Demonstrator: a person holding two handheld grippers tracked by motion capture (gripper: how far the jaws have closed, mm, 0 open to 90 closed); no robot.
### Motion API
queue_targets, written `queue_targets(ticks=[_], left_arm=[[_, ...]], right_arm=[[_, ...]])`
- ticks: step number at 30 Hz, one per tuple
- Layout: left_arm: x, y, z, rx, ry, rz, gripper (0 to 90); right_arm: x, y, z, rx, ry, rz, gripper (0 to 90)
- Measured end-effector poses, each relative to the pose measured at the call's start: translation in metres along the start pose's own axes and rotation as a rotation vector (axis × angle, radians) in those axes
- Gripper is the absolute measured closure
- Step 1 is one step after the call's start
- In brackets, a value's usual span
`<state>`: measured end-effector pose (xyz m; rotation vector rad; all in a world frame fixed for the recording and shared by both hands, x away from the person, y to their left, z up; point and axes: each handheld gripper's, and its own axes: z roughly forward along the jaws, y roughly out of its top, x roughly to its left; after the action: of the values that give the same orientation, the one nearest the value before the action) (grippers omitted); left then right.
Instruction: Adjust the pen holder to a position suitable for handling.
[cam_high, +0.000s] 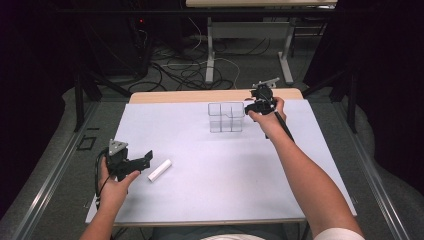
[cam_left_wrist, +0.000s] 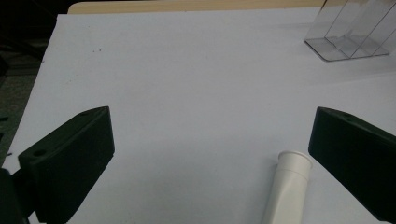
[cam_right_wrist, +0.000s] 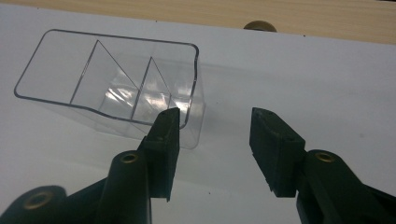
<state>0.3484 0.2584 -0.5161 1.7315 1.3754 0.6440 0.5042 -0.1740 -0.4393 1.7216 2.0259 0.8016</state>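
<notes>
White sheet (cam_high: 215, 170) covers most of the wooden table (cam_high: 170, 96); dark room behind, cables on the floor at 12 o'clock.

Hard to read: the clear organizer (cam_high: 226, 117) is see-through, so its walls blend into the sheet in the high view. In the left gripper view it is cut off by the frame edge at 1 o'clock (cam_left_wrist: 350, 32). The white tube (cam_left_wrist: 289, 186) runs out of that frame at 6 o'clock, so its far end is hidden there. In the high view the right gripper's tips are hard to make out against the hand.

Right gripper (cam_right_wrist: 215, 140): jaws part-way apart, gripping nothing, bare sheet between them. Organizer (cam_right_wrist: 112, 79) sits at 10 o'clock from the gap; in this view its near right-hand corner overlaps the tip of the left-hand jaw, and I can't tell whether they touch. High view: right gripper (cam_high: 261, 100) just beside the organizer at its 3 o'clock.

Left gripper (cam_left_wrist: 212, 154): jaws wide apart, released. Tube lies flat between them, close to the right-hand jaw and apart from the other; contact unclear. High view: tube (cam_high: 159, 170) at 3 o'clock of the left gripper (cam_high: 142, 160), well apart from the organizer.
</notes>
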Motion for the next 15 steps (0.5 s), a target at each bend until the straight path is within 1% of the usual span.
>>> queue_targets(ticks=[3,4,7,8,10,15], left_arm=[[-0.001,0.000,0.000,0.004,0.000,0.000,0.3],[-0.001,0.000,0.000,0.004,0.000,0.000,0.3],[-0.001,0.000,0.000,0.003,-0.001,0.001,0.3],[-0.001,0.000,0.000,0.003,-0.001,0.001,0.3],[0.000,0.000,0.000,0.004,-0.001,0.000,0.3],[0.000,0.000,0.001,0.010,-0.002,0.000,0.3]], right_arm=[[0.001,0.003,0.002,-0.002,0.001,0.013,55.3],[0.001,0.004,0.004,-0.003,0.001,0.009,55.9],[0.001,0.006,0.007,-0.003,0.007,0.031,56.9],[0.001,0.006,0.009,-0.003,0.008,0.030,57.2],[0.001,0.007,0.011,-0.007,0.007,0.034,59.4],[0.001,0.008,0.018,0.005,0.013,0.044,64.9]])
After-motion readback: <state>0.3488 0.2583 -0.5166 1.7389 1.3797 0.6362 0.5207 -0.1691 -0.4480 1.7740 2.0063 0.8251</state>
